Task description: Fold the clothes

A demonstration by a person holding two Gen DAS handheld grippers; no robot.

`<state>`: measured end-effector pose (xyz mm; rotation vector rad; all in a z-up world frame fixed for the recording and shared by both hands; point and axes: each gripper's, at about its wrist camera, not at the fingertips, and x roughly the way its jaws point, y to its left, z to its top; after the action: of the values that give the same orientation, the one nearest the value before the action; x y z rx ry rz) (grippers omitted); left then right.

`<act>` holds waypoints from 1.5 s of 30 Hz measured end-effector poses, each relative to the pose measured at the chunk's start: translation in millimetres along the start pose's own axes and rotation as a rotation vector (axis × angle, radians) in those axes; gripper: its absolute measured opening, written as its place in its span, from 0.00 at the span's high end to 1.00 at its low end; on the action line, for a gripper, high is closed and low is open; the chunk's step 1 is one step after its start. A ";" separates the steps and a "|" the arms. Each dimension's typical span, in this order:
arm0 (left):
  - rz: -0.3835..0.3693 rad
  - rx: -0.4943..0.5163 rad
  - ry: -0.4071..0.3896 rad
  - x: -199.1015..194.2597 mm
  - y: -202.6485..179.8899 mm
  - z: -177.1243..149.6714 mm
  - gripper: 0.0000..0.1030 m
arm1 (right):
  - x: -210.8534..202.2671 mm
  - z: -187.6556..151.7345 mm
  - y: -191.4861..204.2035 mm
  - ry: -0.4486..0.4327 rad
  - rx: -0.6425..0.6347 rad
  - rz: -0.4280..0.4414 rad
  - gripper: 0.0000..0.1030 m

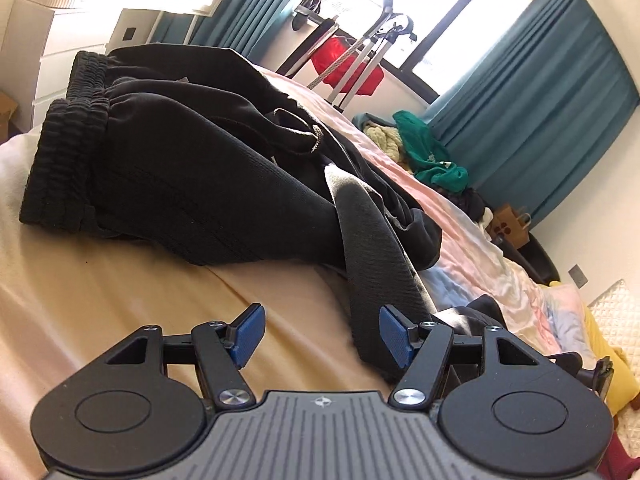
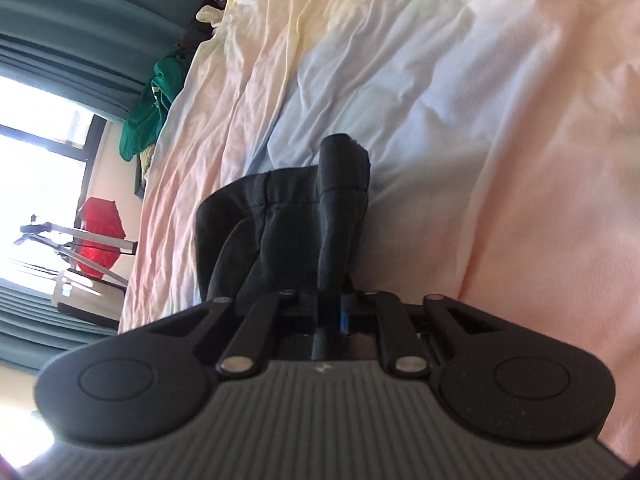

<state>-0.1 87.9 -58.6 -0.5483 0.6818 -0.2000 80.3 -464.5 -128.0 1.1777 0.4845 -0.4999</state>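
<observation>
Dark sweatpants (image 1: 168, 168) lie rumpled on the bed (image 1: 120, 300), ribbed waistband (image 1: 68, 152) bunched at the far left, drawcord (image 1: 304, 136) looped on top, one leg trailing toward you

Your left gripper (image 1: 322, 334) hovers low over the sheet, blue pads (image 1: 250, 330) spread wide, nothing between them; the trailing leg runs just past the right-hand pad

Your right gripper (image 2: 332, 312) is pinched tight on a dark cuff end (image 2: 320, 208), which stands up from its fingers over the bedding; whether that fabric belongs to the same pants, neither view settles

Handling, as a judgement: thick fleece-like knit, soft, limp, moderately heavy for cloth; it will sag and drag, not slide. Elastic waistband and cuffs are the firmest places to take hold; loose mid-leg fabric will bunch

Surface: pastel duvet (image 2: 440, 80), creased and soft, so it gives under pressure and may lift with the garment if you pinch deep

Room: teal curtains (image 1: 540, 100), bright window, drying rack (image 1: 360, 60) with red item, green garment pile (image 1: 424, 148) at the far bed edge, white drawers (image 1: 68, 52) at left
</observation>
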 end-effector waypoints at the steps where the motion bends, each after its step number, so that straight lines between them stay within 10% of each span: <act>1: -0.003 -0.013 0.000 0.5 2.0 -0.2 0.35 | 0.9 3.9 5.0 -0.035 -0.028 -0.002 0.93; 11: 0.047 -0.360 0.005 7.7 58.4 6.0 0.23 | 17.9 62.9 16.8 -0.369 -0.124 -0.110 0.93; 20: 0.091 -0.784 -0.132 10.6 128.6 10.5 0.21 | 58.5 75.8 -38.3 -0.377 0.005 -0.205 0.93; 24: 0.123 -0.784 -0.190 17.4 139.8 29.4 0.26 | 57.5 70.6 -26.7 -0.402 -0.084 -0.213 0.93; 31: 0.164 -0.742 -0.176 -2.1 148.0 58.3 0.82 | 40.9 67.3 -9.9 -0.463 -0.143 -0.195 0.93; 40: 0.160 -0.501 -0.298 -125.5 131.8 137.6 0.85 | -18.4 68.0 31.3 -0.649 -0.168 -0.096 0.93; 45: 0.147 -0.533 -0.296 -119.9 133.6 137.2 0.84 | -44.2 61.1 73.6 -0.800 -0.290 -0.097 0.93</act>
<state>-3.3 298.9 22.3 -1.0110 0.4796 0.2077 95.3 -495.0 -28.3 0.6002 -0.0825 -0.8949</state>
